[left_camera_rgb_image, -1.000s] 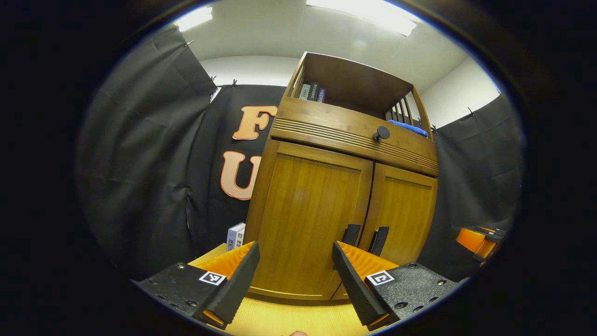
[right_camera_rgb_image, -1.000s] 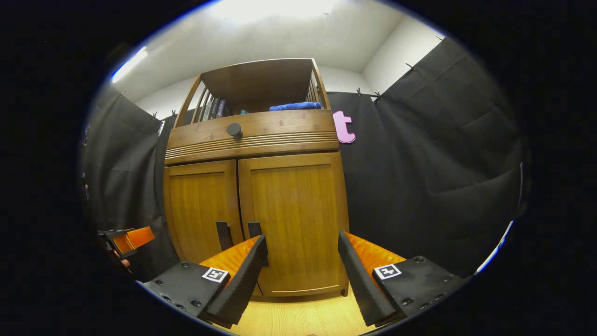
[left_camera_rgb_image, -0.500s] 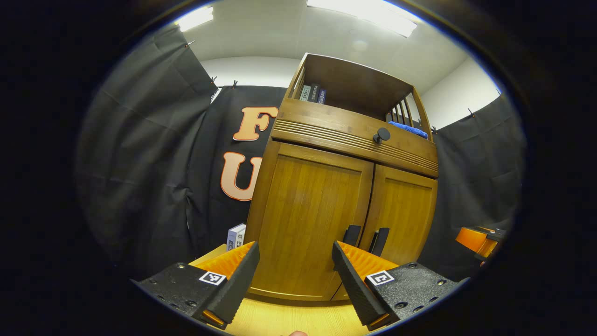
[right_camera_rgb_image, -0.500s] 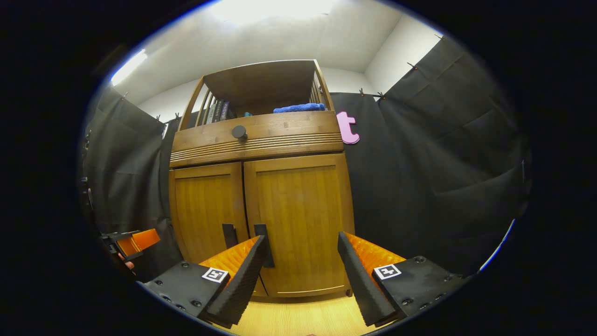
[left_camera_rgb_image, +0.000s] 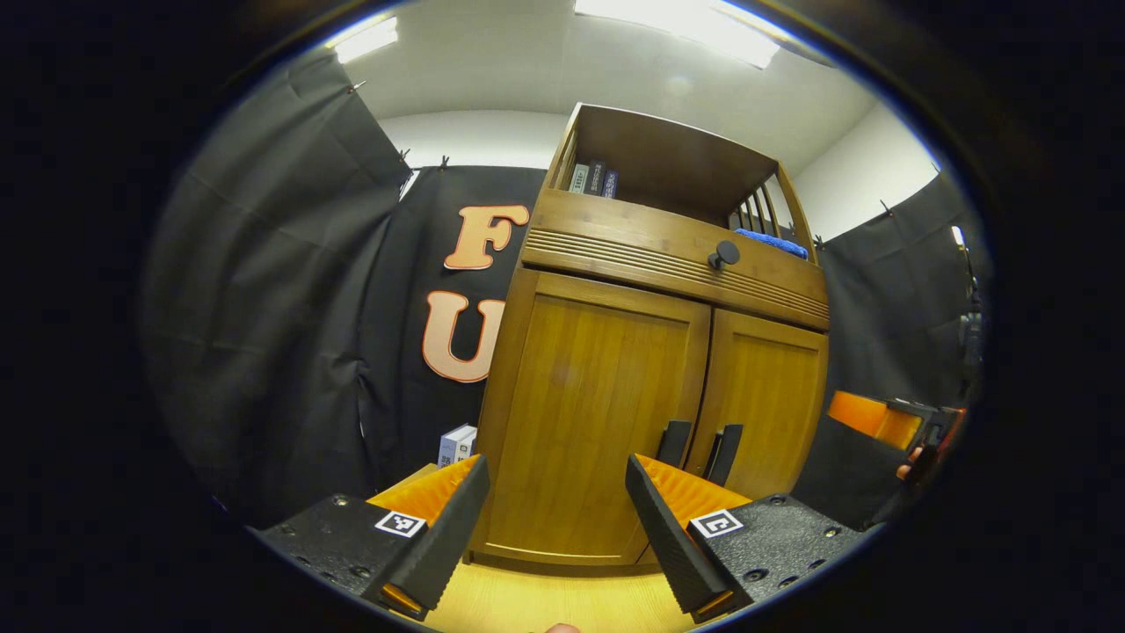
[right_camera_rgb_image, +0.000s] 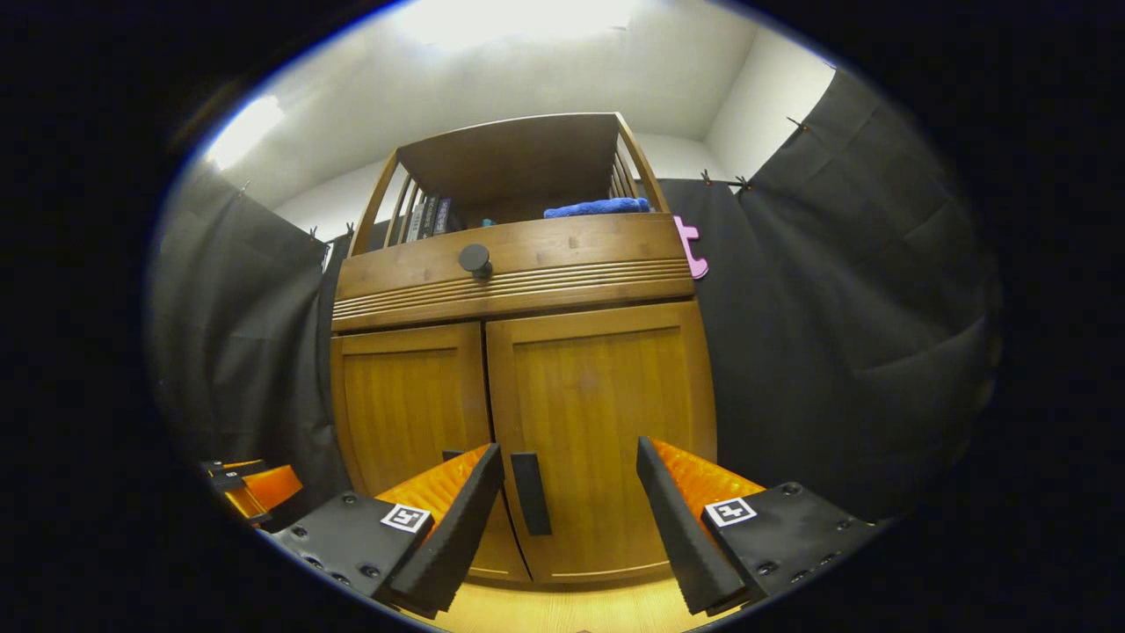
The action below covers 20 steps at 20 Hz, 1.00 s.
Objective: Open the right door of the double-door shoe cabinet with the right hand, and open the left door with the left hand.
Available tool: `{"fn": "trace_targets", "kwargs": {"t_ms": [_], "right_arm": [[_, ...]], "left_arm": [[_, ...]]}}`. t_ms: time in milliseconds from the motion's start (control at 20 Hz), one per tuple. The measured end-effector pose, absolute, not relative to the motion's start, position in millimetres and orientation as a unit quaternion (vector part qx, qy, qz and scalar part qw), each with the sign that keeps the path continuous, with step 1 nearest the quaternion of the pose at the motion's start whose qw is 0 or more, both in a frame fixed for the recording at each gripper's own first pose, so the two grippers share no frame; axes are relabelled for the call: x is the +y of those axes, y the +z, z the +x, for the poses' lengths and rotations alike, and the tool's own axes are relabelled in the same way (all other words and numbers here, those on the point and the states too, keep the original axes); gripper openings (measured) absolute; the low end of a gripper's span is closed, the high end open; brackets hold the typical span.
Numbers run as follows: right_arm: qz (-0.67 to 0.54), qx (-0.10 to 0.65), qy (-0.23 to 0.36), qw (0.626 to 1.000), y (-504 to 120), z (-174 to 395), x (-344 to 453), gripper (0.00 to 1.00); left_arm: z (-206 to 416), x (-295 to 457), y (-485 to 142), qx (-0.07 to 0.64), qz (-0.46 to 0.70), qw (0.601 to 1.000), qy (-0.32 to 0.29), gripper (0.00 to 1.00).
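Both doors shut on the shoe cabinet (right_camera_rgb_image: 518, 352), handles (right_camera_rgb_image: 531, 492) upright; both grippers' (left_camera_rgb_image: 554, 527) (right_camera_rgb_image: 571, 527) fingers spread apart, no readable writing.

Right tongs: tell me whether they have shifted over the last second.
Yes. The right tongs moved sideways toward the right door's handle, which now sits between their open fingers instead of behind one.

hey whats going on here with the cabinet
A person holds a gripper in each hand in front of a wooden shoe cabinet. Both doors are shut. The right gripper, jaws open, lines up on the right door's handle. The left gripper, also open, faces the left door, apart from its handle.
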State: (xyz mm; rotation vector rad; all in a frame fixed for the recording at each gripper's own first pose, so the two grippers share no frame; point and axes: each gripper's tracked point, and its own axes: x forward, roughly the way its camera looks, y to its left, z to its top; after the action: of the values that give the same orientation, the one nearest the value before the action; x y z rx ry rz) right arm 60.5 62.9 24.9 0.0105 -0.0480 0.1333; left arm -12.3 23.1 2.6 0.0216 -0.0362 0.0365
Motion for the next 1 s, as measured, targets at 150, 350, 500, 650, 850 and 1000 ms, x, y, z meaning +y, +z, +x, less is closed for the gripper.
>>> {"fn": "trace_targets", "kwargs": {"t_ms": [150, 350, 500, 650, 850, 1000], "right_arm": [[-0.008, -0.026, 0.081, 0.996, 21, 95, 81, 0.93], [-0.028, 0.003, 0.089, 0.996, -12, 141, 101, 0.98], [-0.024, 0.048, 0.085, 0.995, -51, 170, 104, 0.98], [-0.012, 0.084, 0.07, 0.994, -67, 195, 98, 0.98], [-0.015, 0.101, 0.07, 0.992, -73, 190, 104, 1.0], [-0.011, 0.093, 0.072, 0.993, -65, 190, 106, 0.87]], "left_arm": [[-20, 25, 3, -0.016, 0.011, 1.0, 0.02, 0.92], [-28, 30, 9, -0.023, 0.022, 0.999, 0.028, 0.91], [-33, 35, 12, -0.024, 0.025, 0.999, 0.038, 0.98], [-36, 40, 14, -0.028, 0.028, 0.998, 0.047, 0.94], [-36, 42, 18, -0.034, 0.033, 0.998, 0.051, 0.94], [-32, 41, 15, -0.033, 0.028, 0.998, 0.047, 0.98]]}}
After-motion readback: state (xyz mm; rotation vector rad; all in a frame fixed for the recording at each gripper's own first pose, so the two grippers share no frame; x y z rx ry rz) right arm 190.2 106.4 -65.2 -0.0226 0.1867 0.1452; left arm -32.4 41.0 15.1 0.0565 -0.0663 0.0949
